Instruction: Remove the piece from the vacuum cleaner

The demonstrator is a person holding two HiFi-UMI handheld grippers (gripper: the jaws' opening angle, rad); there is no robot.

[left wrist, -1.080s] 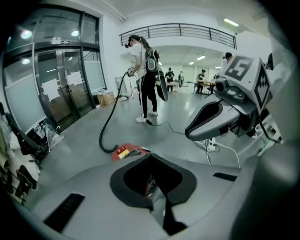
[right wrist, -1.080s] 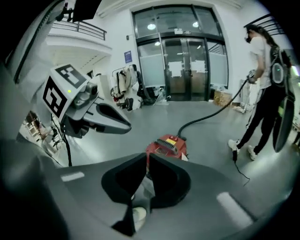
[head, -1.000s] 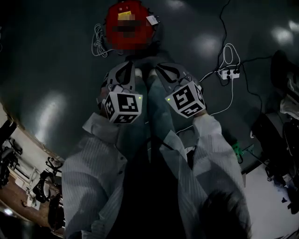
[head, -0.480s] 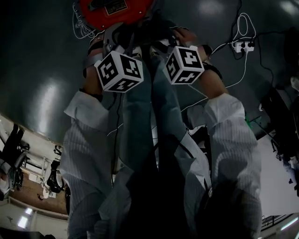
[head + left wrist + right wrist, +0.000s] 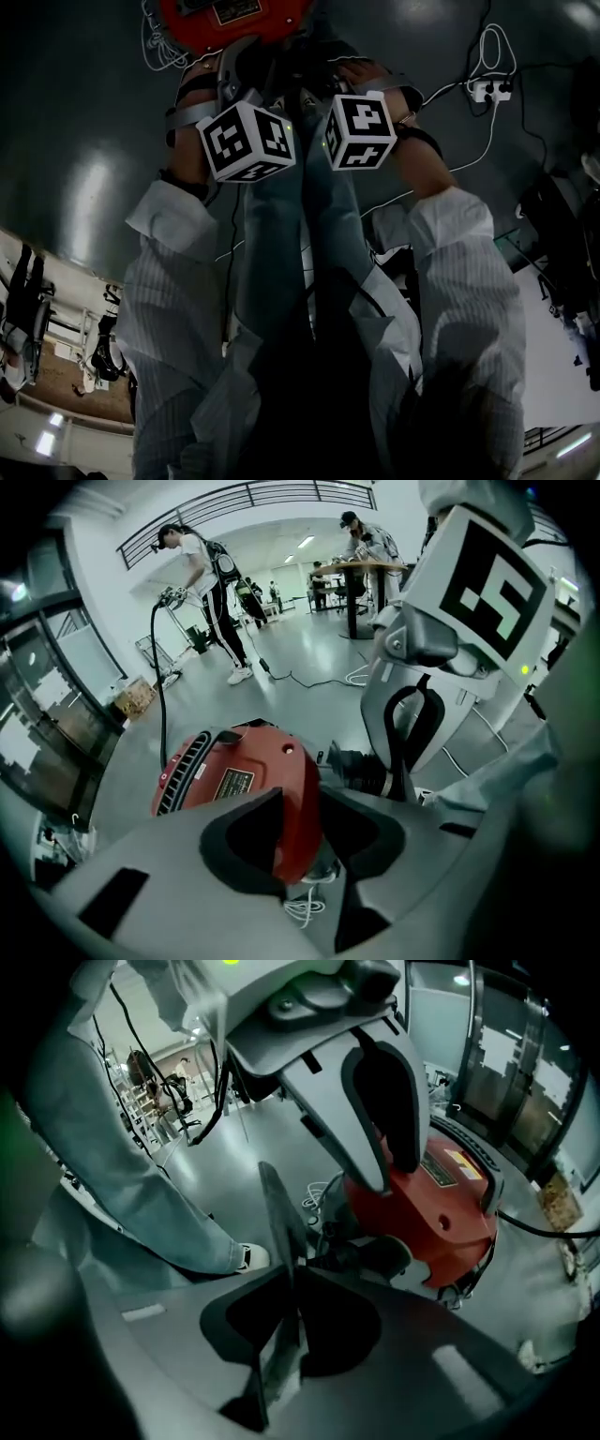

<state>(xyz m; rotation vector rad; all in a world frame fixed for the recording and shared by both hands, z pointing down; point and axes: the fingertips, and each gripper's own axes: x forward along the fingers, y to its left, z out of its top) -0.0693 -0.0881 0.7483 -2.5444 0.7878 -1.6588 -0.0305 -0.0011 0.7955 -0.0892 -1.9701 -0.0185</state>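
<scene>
The red vacuum cleaner (image 5: 230, 17) lies on the dark floor at the top of the head view, both grippers reaching onto it. My left gripper (image 5: 305, 832) stands wide open, the edge of the vacuum's red body (image 5: 281, 799) between its jaws with a gap at the right pad. My right gripper (image 5: 292, 1283) is closing, its pads meeting on a thin dark flat piece (image 5: 279, 1213) that sticks up between them. Just beyond is the black hose connector (image 5: 370, 1255) at the vacuum's front.
A white power strip (image 5: 487, 91) with cables lies on the floor at the right, and a coiled white cord (image 5: 155, 47) sits left of the vacuum. The person's jeans legs (image 5: 281, 244) stand right behind the grippers. People (image 5: 211, 592) and a table (image 5: 361, 569) are far off.
Both grippers have gone forward onto the vacuum, which now sits at the top edge of the head view. The two marker cubes have come a little closer together.
</scene>
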